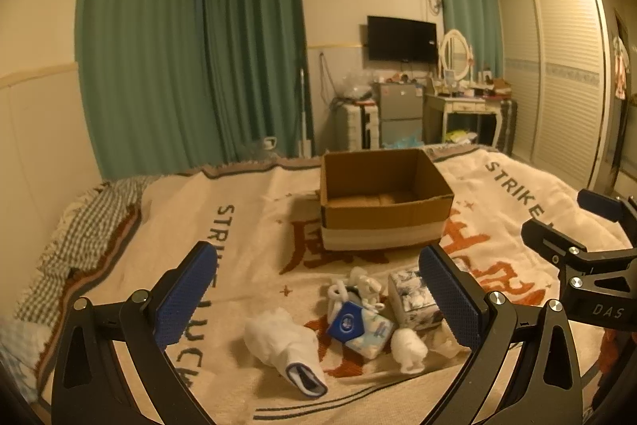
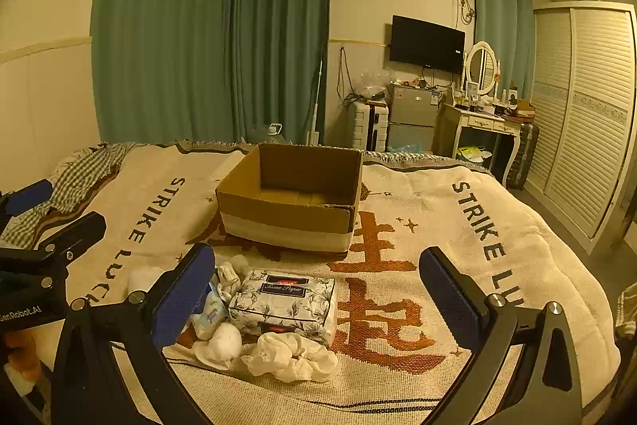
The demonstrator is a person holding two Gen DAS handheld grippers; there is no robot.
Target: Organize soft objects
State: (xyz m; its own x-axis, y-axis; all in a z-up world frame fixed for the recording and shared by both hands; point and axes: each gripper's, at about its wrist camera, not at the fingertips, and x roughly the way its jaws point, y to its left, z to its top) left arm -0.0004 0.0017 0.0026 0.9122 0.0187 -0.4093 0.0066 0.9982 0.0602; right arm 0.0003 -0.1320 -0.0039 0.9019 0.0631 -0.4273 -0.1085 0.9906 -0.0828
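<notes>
A small heap of soft things lies on the blanket-covered bed (image 1: 247, 226): a rolled white sock with a dark cuff (image 1: 284, 349), a blue tissue pack (image 1: 360, 327), a white sock ball (image 1: 408, 343), a floral tissue pack (image 2: 284, 301) and a white scrunchie (image 2: 292, 355). An open, empty cardboard box (image 1: 382, 200) stands behind the heap; it also shows in the right wrist view (image 2: 290, 198). My left gripper (image 1: 318, 299) is open above the heap. My right gripper (image 2: 318, 295) is open over the floral pack.
The bed's far edge lies just behind the box. Beyond it are green curtains (image 1: 191, 54), a small fridge (image 1: 400, 114), a suitcase (image 2: 370, 126), a dressing table (image 2: 485, 126) and a wardrobe (image 2: 585, 114). A checked cloth (image 1: 91, 226) lies at the bed's left.
</notes>
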